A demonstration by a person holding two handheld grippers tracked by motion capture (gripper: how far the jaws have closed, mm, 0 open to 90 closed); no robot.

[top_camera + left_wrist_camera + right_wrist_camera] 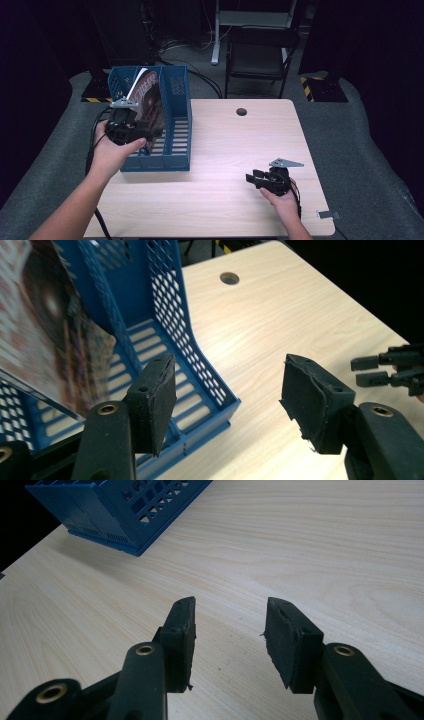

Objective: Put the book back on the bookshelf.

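A blue slotted file rack [176, 95] stands on the left part of the wooden table [235, 145], with a glossy magazine [150, 97] leaning inside its left compartment. My left gripper [151, 134] is at the rack's open front, over its low end, open and holding nothing. In the left gripper view the open gripper [232, 400] frames the rack's front corner [220, 400], the magazine [45, 340] is to its left, and nothing lies between the pads. My right gripper [256, 179] hovers low over bare table at the front right, also open and holding nothing [230, 635].
A round cable hole [241, 111] sits near the table's far edge. A small metal clip [327, 215] lies at the front right corner. A dark chair [260, 55] and cables are on the floor beyond the table. The rack's corner [120, 510] lies far ahead of the right gripper.
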